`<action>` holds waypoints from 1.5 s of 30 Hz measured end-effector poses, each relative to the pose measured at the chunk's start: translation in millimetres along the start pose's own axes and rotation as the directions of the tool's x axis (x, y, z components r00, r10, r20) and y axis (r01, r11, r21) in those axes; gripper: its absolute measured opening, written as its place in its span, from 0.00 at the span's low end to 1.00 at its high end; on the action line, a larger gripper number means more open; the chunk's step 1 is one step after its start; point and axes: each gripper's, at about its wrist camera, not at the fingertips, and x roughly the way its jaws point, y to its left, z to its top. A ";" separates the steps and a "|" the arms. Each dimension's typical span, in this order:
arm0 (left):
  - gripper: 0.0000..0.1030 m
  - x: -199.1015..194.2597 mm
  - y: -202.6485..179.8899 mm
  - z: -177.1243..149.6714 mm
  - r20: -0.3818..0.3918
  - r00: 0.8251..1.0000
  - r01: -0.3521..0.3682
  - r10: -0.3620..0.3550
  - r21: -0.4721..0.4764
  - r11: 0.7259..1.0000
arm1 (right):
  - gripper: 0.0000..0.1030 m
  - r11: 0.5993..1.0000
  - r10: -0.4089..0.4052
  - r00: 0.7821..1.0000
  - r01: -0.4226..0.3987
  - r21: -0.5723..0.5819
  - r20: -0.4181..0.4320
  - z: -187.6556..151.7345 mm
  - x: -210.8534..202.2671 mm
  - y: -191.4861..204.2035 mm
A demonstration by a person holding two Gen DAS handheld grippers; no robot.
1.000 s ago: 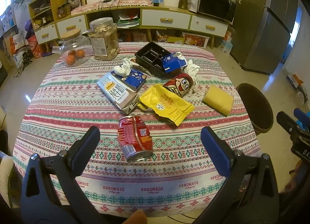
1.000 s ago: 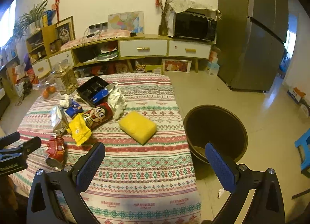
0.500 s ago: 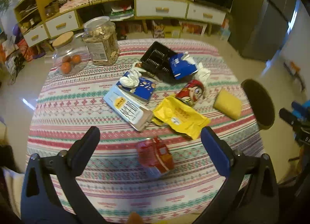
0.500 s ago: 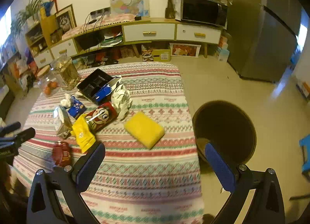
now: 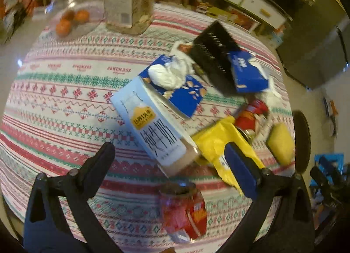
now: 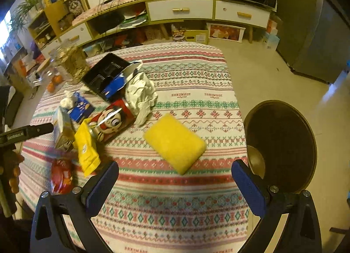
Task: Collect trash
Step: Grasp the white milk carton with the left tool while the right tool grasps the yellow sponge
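Trash lies on a patterned tablecloth (image 6: 192, 73). My left gripper (image 5: 170, 154) is open above a crushed red can (image 5: 183, 211) and a pale milk carton (image 5: 151, 121), with a yellow wrapper (image 5: 221, 143) under its right finger. Farther off are a blue box with a white tissue (image 5: 172, 73), a black tray (image 5: 210, 56), a blue pack (image 5: 247, 71) and a red cartoon can (image 5: 251, 115). My right gripper (image 6: 175, 178) is open just short of a yellow sponge (image 6: 175, 141). A dark round bin (image 6: 282, 143) stands on the floor to the right.
A glass jar (image 5: 129, 1) and a lidded jar of oranges (image 5: 72, 19) stand at the table's far side. A crumpled white paper (image 6: 142, 93) lies beside the red cartoon can (image 6: 109, 121). A cabinet (image 6: 181, 10) and a fridge (image 6: 317, 34) line the room behind.
My left gripper has moved forward and down over the table, so the carton and red can now sit between its fingers. My right gripper has come closer to the sponge and bin.
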 end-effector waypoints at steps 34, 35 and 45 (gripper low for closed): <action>0.51 -2.1 36.8 11.5 0.033 0.999 0.010 -0.007 -0.081 0.997 | 0.92 0.967 -0.119 0.975 0.071 -0.246 -0.186 11.6 116.4 24.2; 0.51 -4.7 38.9 11.0 0.039 0.999 0.013 -0.010 -0.078 0.997 | 0.91 0.963 -0.129 0.974 0.078 -0.257 -0.187 9.7 117.3 24.9; 0.51 -20.3 28.7 1.5 0.079 0.996 0.034 -0.032 -0.033 0.999 | 0.79 0.982 -0.055 0.975 0.013 -0.190 -0.214 0.3 119.7 4.1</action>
